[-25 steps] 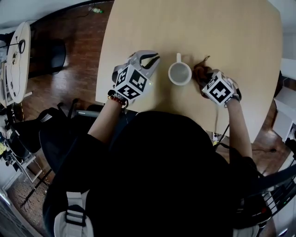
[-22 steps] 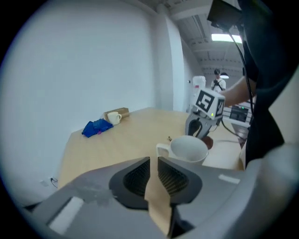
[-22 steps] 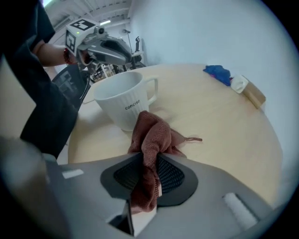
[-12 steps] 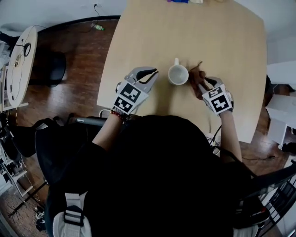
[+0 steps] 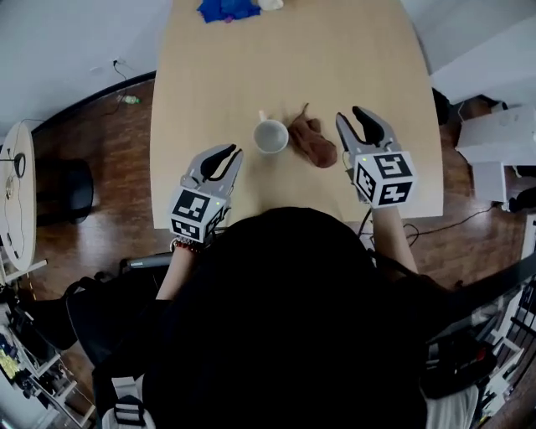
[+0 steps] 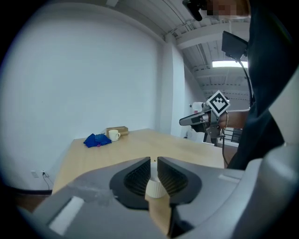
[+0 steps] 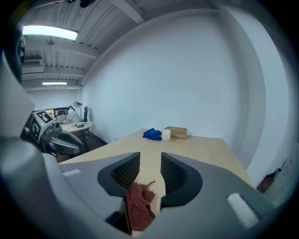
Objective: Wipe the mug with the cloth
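Note:
A white mug (image 5: 270,136) stands upright on the pale wooden table (image 5: 352,50), handle pointing away. A crumpled brown cloth (image 5: 314,141) lies on the table just right of the mug. My left gripper (image 5: 228,153) hovers near the front edge, left of the mug and apart from it. Its jaws stand a narrow gap apart and are opening, with nothing pressed between them. The mug (image 6: 155,186) shows beyond that gap. My right gripper (image 5: 352,115) is open, raised to the right of the cloth, and the cloth (image 7: 140,205) shows below its jaws, loose.
At the far end of the table lie a blue cloth (image 5: 224,8), a second white mug (image 6: 113,135) and a small brown box (image 6: 117,130). The table's front edge runs just under both grippers. Dark wooden floor lies to the left.
The right gripper has let go of the brown cloth, which now lies beside the mug, and has pulled back to the right. The left gripper has drawn back towards the front edge.

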Action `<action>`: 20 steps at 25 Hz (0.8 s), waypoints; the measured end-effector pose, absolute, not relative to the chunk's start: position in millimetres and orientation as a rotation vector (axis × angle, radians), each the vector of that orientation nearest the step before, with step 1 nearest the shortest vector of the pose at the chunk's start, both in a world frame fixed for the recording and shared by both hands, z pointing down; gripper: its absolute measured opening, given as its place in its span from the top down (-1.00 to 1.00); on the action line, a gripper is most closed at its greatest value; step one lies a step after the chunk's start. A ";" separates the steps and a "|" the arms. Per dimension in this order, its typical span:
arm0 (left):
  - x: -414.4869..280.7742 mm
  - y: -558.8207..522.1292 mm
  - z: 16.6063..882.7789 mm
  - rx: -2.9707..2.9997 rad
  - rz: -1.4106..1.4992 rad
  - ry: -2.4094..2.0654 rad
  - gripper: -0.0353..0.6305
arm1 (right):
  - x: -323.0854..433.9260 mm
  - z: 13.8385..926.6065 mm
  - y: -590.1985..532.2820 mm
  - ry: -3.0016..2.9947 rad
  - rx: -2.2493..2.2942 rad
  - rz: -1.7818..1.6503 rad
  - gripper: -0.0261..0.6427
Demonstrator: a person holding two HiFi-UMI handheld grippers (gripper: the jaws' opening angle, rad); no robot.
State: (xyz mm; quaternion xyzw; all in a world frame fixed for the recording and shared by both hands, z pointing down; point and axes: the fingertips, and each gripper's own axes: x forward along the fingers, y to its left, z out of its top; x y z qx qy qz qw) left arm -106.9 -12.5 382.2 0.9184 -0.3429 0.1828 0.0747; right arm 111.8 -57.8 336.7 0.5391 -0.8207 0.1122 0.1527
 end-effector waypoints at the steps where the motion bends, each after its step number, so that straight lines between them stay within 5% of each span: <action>1: -99.5 -13.1 382.4 2.750 0.532 -1.023 0.73 | 121.5 339.7 -55.5 -2.330 1.579 0.336 0.51; 20: -122.6 -16.8 397.0 2.730 0.586 -1.042 0.73 | 117.6 351.4 -45.0 -2.232 1.553 0.243 0.53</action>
